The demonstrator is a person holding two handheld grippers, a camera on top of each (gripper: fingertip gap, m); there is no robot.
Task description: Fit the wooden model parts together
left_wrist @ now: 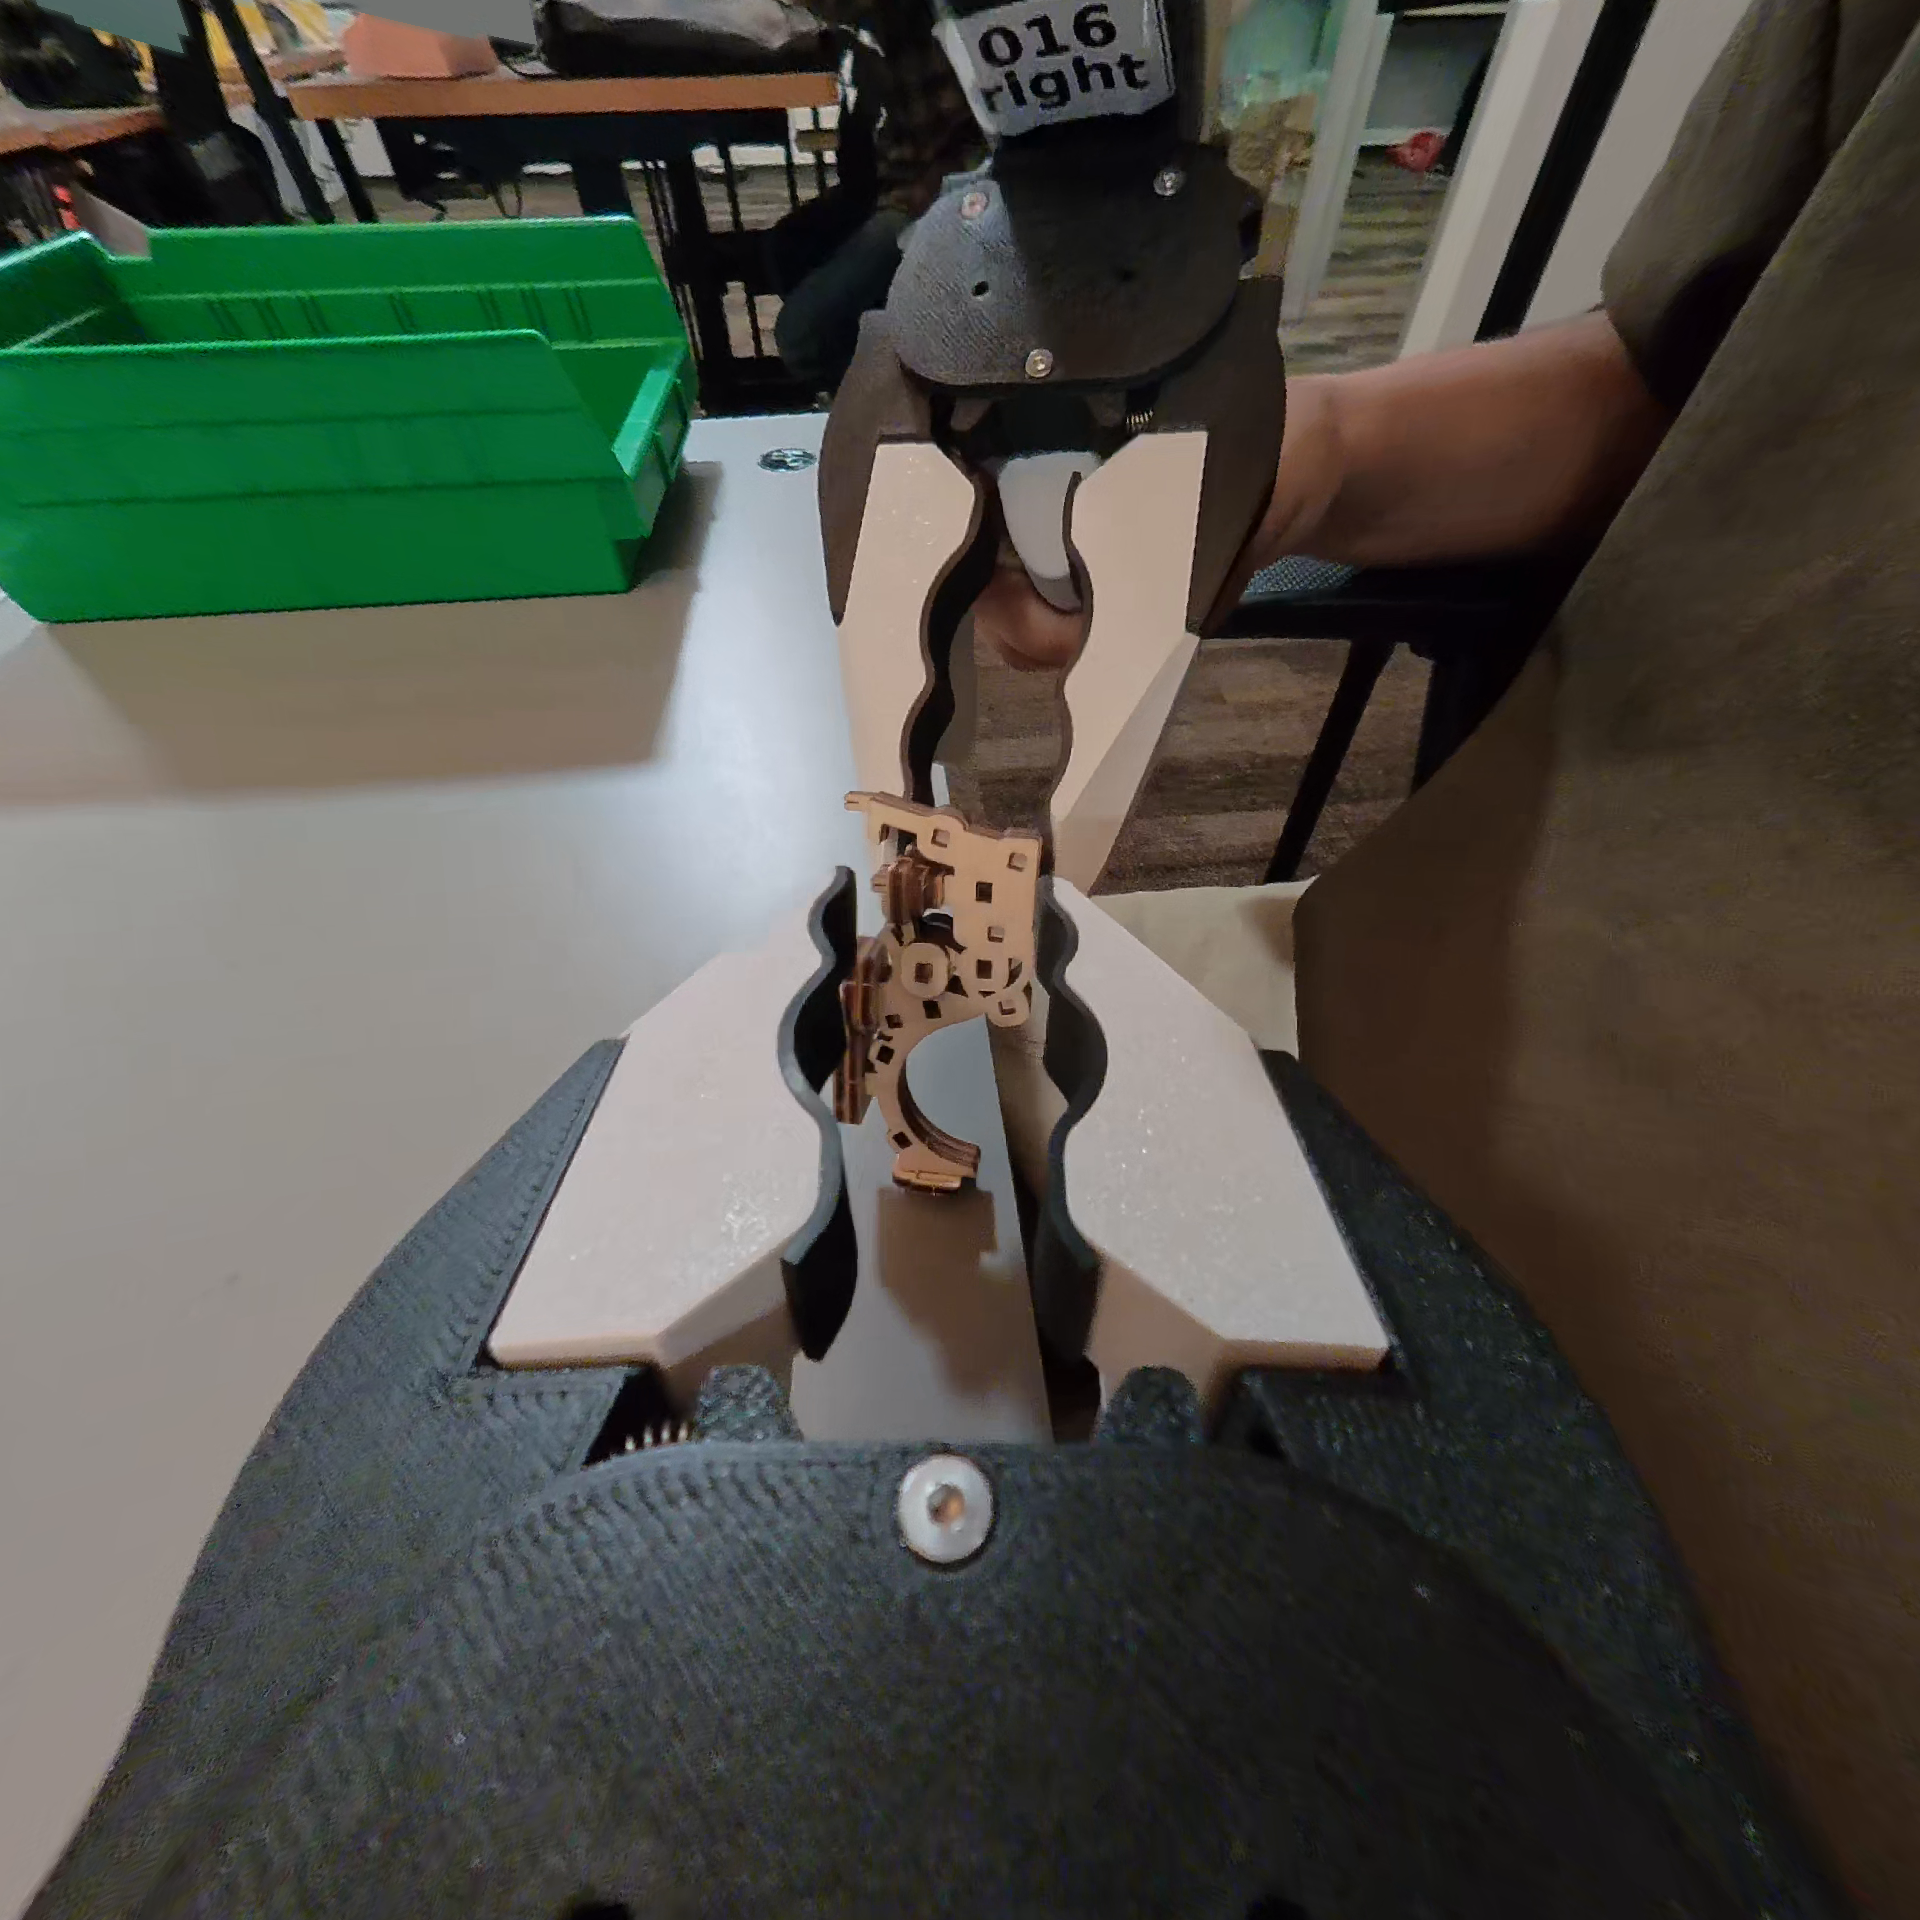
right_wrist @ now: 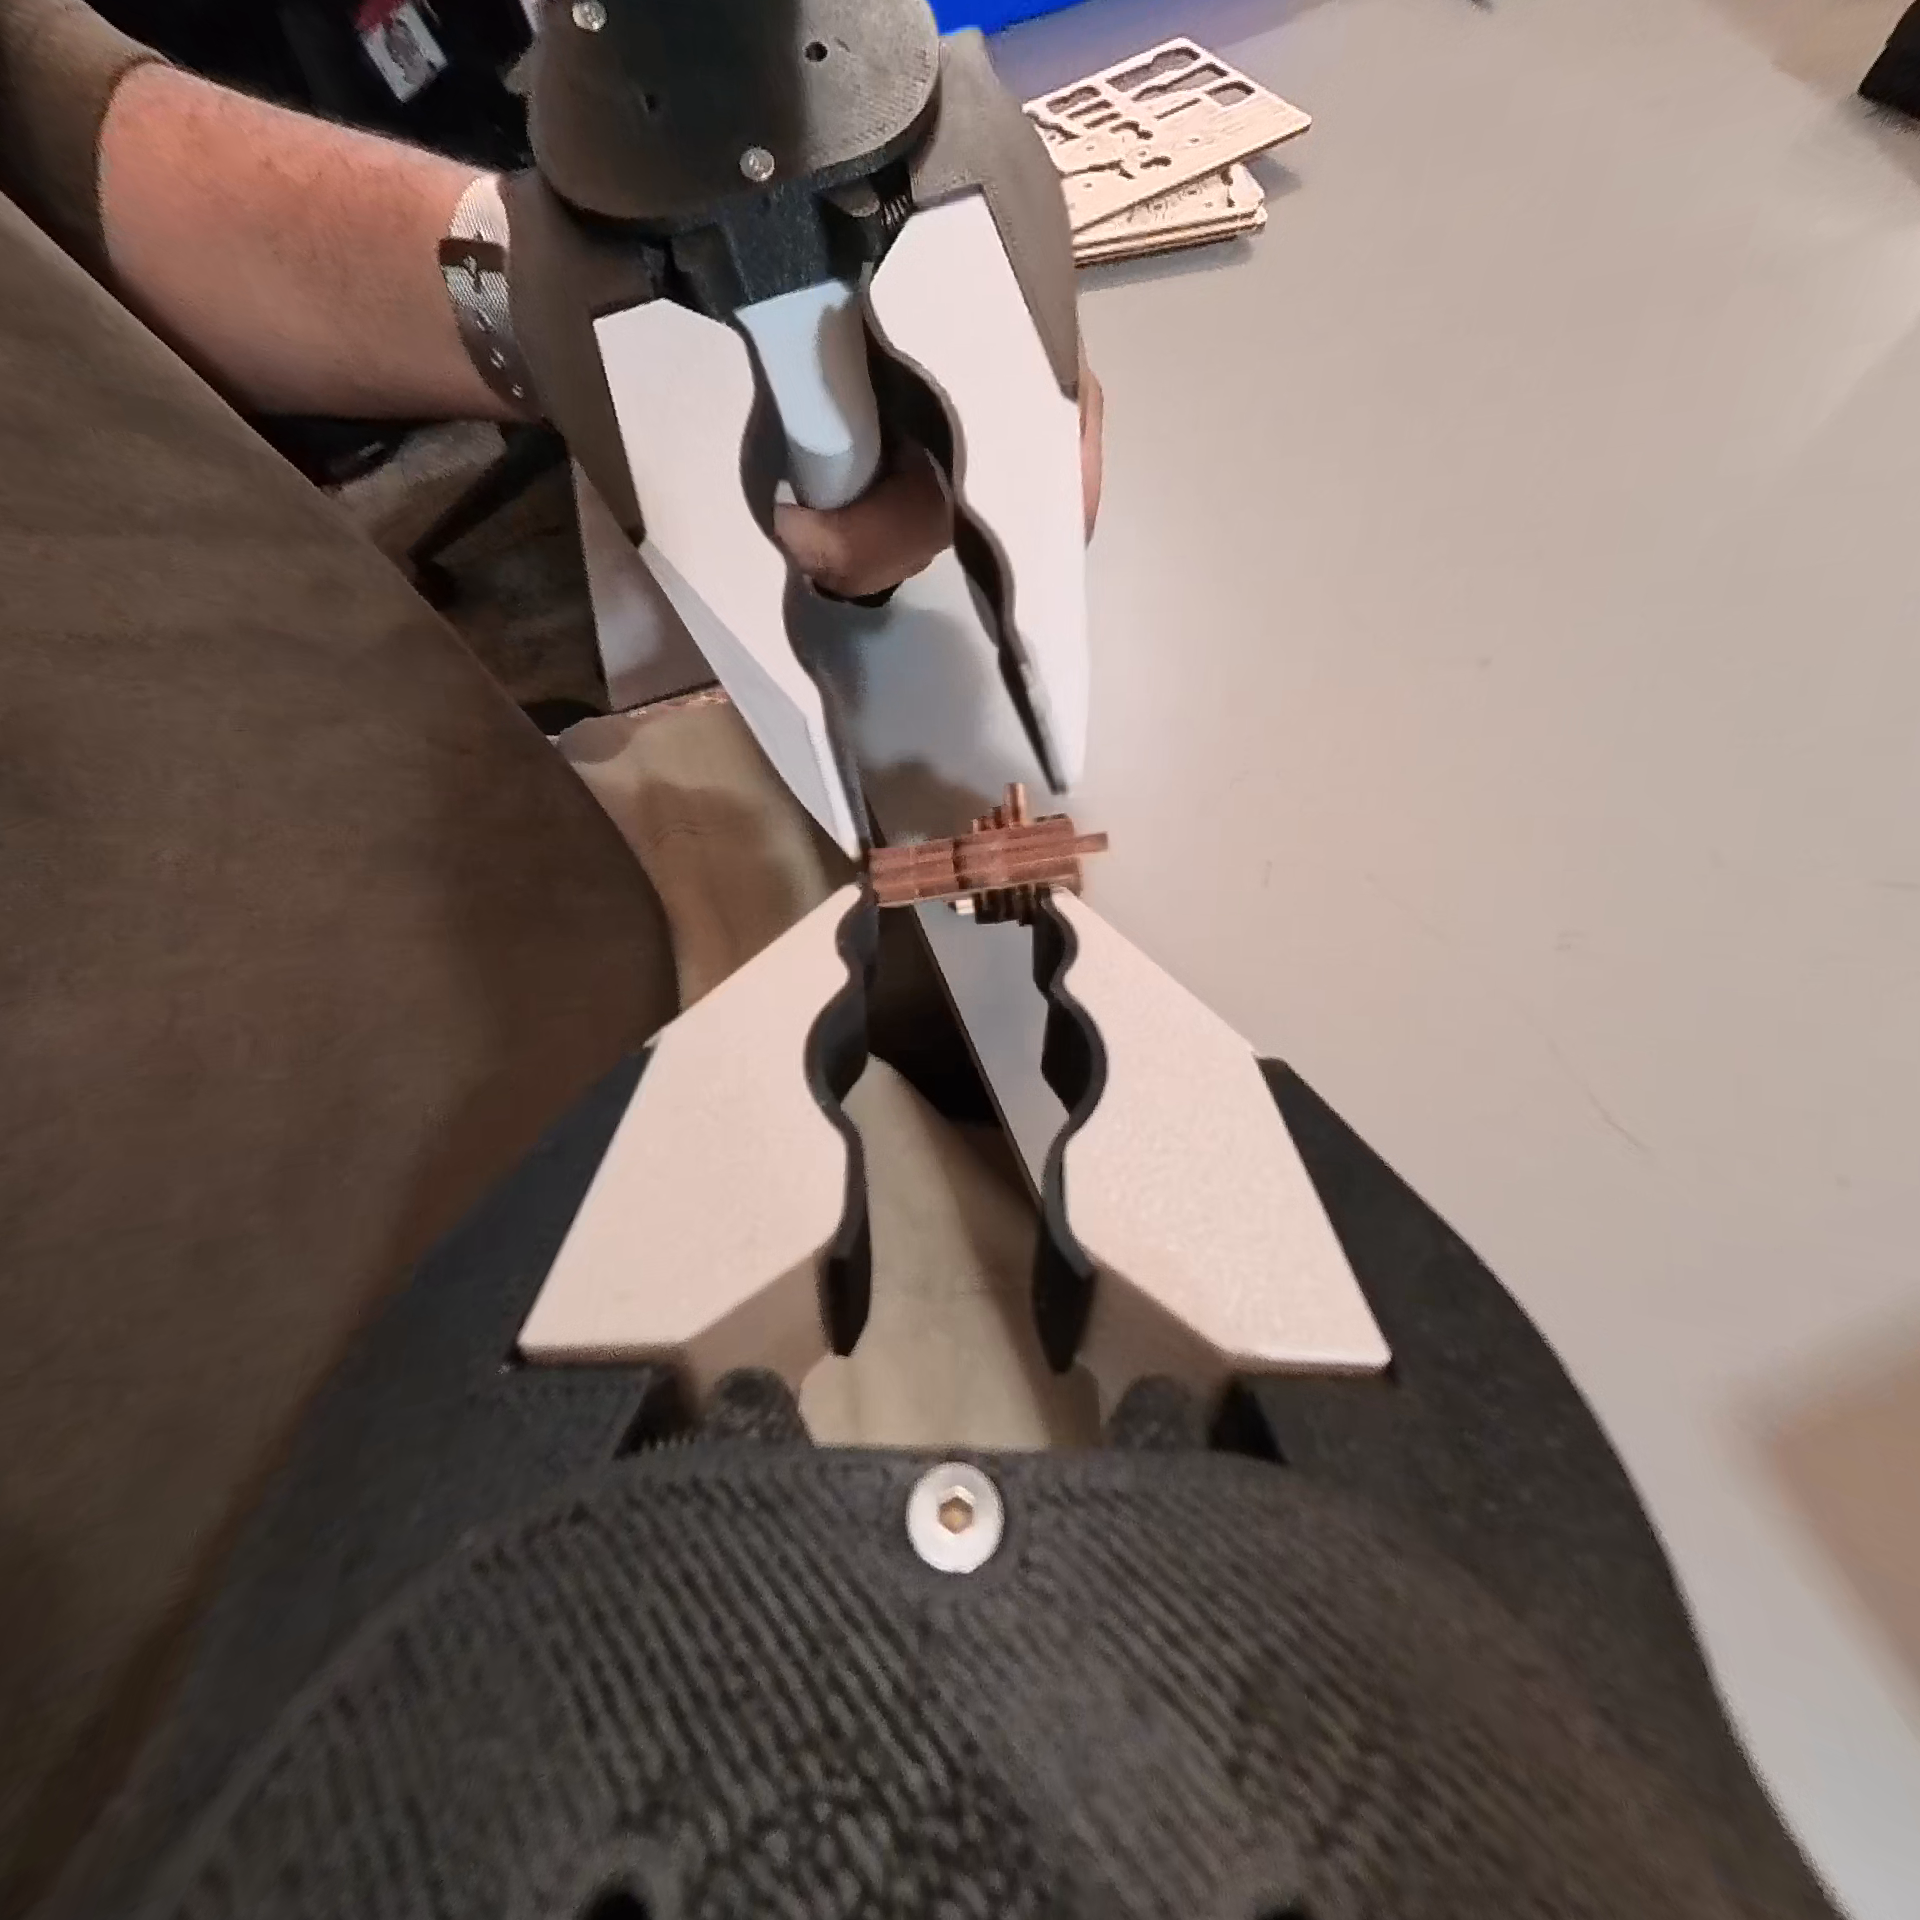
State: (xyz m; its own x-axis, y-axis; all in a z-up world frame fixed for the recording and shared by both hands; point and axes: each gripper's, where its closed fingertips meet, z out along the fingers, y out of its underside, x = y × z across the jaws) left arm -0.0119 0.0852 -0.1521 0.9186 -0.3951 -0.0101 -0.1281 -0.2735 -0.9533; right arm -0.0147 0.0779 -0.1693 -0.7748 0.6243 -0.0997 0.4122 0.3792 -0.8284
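Note:
A small laser-cut wooden model (left_wrist: pixel 956 977) with square holes and a curved lower arm hangs in the air above the table edge. It stands upright with its flat face toward the left wrist camera. My left gripper (left_wrist: pixel 945 904) is shut on its middle, one finger on each side edge. My right gripper (left_wrist: pixel 982 821) comes from the far side and is shut on the model's top end. In the right wrist view the model (right_wrist: pixel 977 862) shows edge-on between my right gripper's tips (right_wrist: pixel 966 909), with my left gripper (right_wrist: pixel 961 821) opposite.
A green plastic bin (left_wrist: pixel 312 416) stands at the far left of the grey table (left_wrist: pixel 364 935). A stack of punched wooden part sheets (right_wrist: pixel 1164 156) lies farther back on the table. The person's brown shirt (left_wrist: pixel 1662 1039) is close beside both grippers. Less than 4 cm separates the two grippers' tips.

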